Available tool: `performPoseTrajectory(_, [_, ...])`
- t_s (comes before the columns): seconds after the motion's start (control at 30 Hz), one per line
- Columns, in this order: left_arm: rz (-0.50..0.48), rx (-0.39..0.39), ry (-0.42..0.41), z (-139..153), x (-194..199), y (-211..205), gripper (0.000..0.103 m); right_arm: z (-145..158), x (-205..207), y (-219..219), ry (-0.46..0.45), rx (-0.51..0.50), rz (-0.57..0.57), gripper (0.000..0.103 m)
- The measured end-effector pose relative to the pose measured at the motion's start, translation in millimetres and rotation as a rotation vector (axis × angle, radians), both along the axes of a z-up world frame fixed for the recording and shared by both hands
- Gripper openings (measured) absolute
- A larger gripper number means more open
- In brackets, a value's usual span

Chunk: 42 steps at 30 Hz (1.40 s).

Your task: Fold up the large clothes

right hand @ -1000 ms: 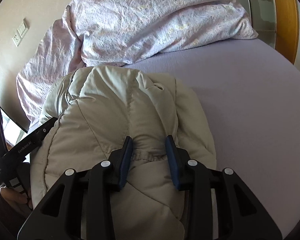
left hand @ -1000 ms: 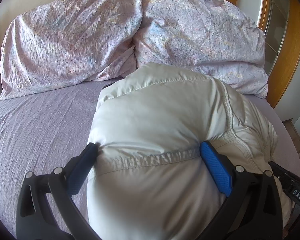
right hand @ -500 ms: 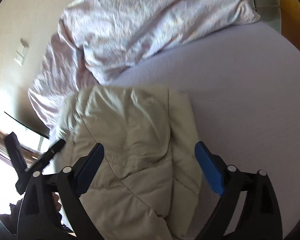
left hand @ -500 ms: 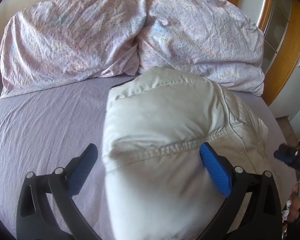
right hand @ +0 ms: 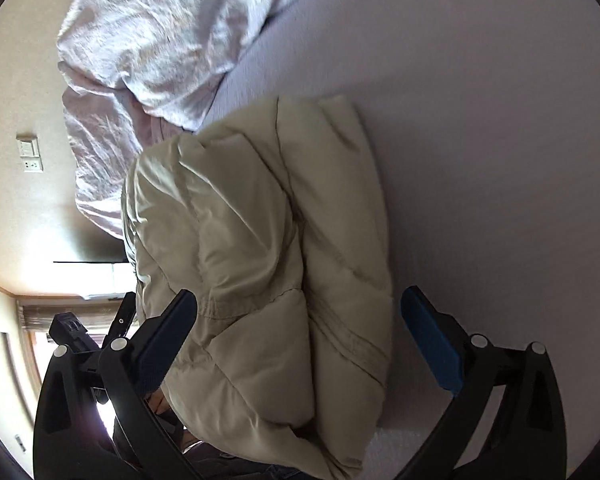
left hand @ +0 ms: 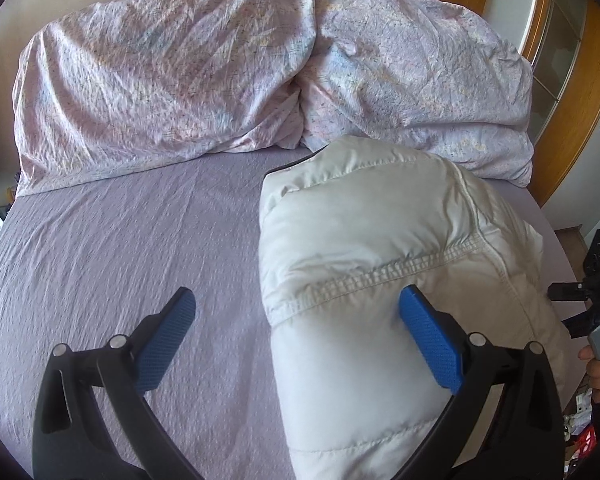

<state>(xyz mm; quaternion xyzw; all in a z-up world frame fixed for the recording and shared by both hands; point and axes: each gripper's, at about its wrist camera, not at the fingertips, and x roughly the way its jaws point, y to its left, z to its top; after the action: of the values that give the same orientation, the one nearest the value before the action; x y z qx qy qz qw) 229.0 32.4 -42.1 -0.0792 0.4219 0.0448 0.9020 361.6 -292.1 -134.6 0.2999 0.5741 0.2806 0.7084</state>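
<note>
Now both grippers stand wide open and hold nothing: a second ago the right gripper (right hand: 298, 332) was pinched on a seam of the jacket (left hand: 380, 248) and the left gripper (left hand: 296, 336) straddled it, and both have since let go and pulled off to their own sides. In the left view only the right blue pad (left hand: 428, 340) is close against the jacket's stitched seam, while the other pad sits over bare sheet (left hand: 120, 248). In the right view the camera has rolled, and the jacket lies between the spread fingers without being clamped. The jacket itself rests as a puffy folded bundle on the sheet, its far end just short of the pillows (left hand: 220, 72) at the head of the bed. The release suggests this fold is laid down; the bundle looks springy and may creep open, so a press or a further fold may be needed. Beyond, a wooden frame (left hand: 580, 92) stands by the wall.
</note>
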Motion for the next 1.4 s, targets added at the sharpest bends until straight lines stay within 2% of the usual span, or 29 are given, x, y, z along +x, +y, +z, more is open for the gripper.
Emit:
performPoseTrajectory(0.17, [0.011, -0.018, 0.007, 0, -5, 7, 0.101, -6, 9, 15, 0.027, -0.024, 0.028, 0.102])
performPoseTrajectory(0.47, [0.024, -0.08, 0.029, -1, -10, 23, 0.101, -17, 15, 26, 0.057, 0.085, 0.047, 0.102])
performPoseTrajectory(0.67, [0.015, -0.092, 0.042, -3, -8, 27, 0.101, -15, 15, 32, 0.023, 0.106, 0.061, 0.101])
performPoseTrajectory(0.77, [0.003, -0.102, 0.049, -4, -5, 28, 0.101, -9, 10, 33, -0.032, 0.117, 0.072, 0.086])
performPoseTrajectory(0.87, [-0.016, -0.123, 0.056, -6, -4, 28, 0.101, -5, 6, 30, -0.06, 0.132, 0.078, 0.076])
performPoseTrajectory(1.2, [-0.122, -0.298, 0.12, -24, 10, 28, 0.101, -4, 0, 23, -0.071, 0.147, 0.075, 0.075])
performPoseTrajectory(1.4, [-0.144, -0.447, 0.162, -46, 21, 29, 0.101, -10, 3, 21, -0.066, 0.157, 0.066, 0.075])
